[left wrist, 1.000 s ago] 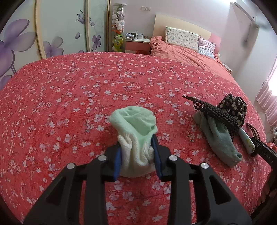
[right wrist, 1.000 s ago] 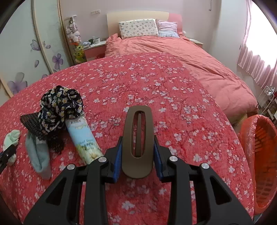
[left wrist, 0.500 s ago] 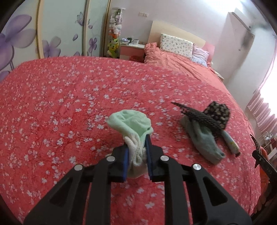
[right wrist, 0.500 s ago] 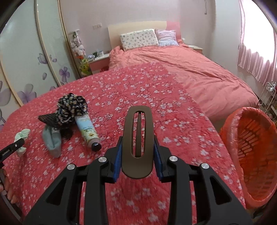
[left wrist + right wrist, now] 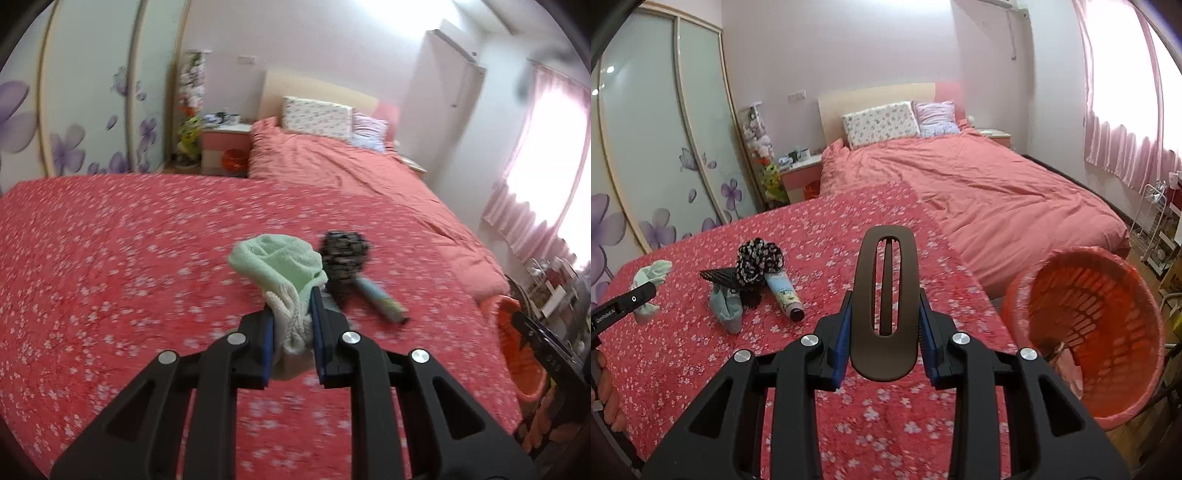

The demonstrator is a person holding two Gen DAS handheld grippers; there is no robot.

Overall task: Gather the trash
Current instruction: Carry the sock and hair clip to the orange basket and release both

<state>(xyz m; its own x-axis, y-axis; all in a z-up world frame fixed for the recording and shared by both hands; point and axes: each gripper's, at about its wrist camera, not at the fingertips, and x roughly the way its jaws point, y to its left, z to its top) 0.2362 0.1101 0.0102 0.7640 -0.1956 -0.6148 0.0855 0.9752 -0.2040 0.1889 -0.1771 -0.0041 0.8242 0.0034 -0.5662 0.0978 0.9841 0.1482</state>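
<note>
Now sock [image 5: 284, 269] pinched in left tool [image 5: 291, 332]

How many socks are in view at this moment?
2. A pale green-and-white sock is clamped in the left hand-held gripper, lifted above the bedspread. A blue-grey sock lies on the bedspread under the black mesh item. Others may be hidden under that pile.

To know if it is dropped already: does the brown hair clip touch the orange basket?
Apart. In the right wrist view the brown hair clip sits in the right gripper, with bedspread visible between it and the orange basket.
</note>
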